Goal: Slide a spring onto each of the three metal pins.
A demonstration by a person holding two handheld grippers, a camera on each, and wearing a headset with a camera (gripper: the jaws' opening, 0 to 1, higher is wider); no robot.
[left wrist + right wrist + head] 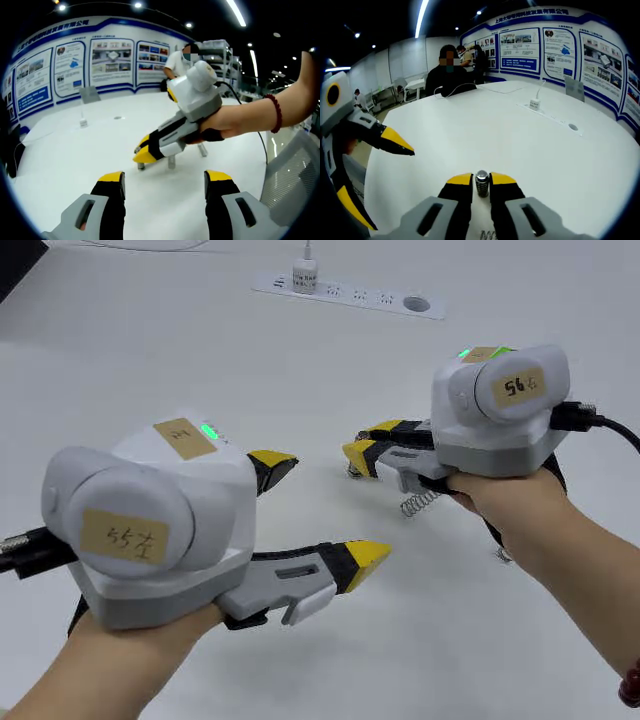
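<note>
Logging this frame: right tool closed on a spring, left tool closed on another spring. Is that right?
Not quite. The left tool is open and empty; the left gripper view shows its jaws wide apart with nothing between them. The right tool is shut on a spring, as stated.

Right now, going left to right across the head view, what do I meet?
Left gripper, jaws open → right gripper, jaws shut on a spring → black cable.
</note>
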